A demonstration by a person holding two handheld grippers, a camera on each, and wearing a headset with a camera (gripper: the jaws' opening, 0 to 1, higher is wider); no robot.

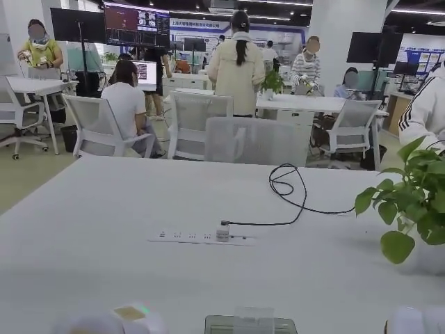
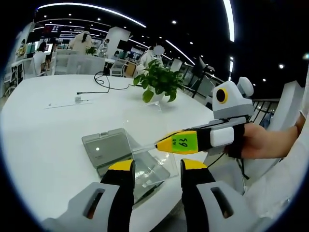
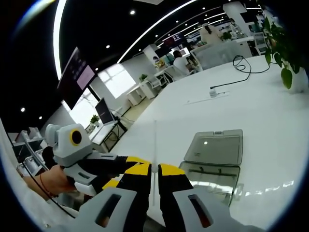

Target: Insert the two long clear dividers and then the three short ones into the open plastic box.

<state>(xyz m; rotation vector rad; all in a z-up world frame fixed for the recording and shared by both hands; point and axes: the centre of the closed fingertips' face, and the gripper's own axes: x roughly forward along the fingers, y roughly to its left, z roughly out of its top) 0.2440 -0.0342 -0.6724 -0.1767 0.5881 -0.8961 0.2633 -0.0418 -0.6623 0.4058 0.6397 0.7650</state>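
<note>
Left tool (image 2: 157, 165) agape; right tool (image 3: 155, 168) jaws nearly together.

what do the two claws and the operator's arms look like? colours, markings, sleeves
Both claws match: grey slotted bodies, black jaws, yellow tips. Left claw and right claw show this in their own views. Side-on, the right one carries a green label marked 39 on its yellow tip, with a white block behind. The right hand has a white sleeve.

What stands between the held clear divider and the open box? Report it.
Nothing visible. The right gripper holds the divider close by the open box; the left gripper, jaws apart, is not between them.
</note>
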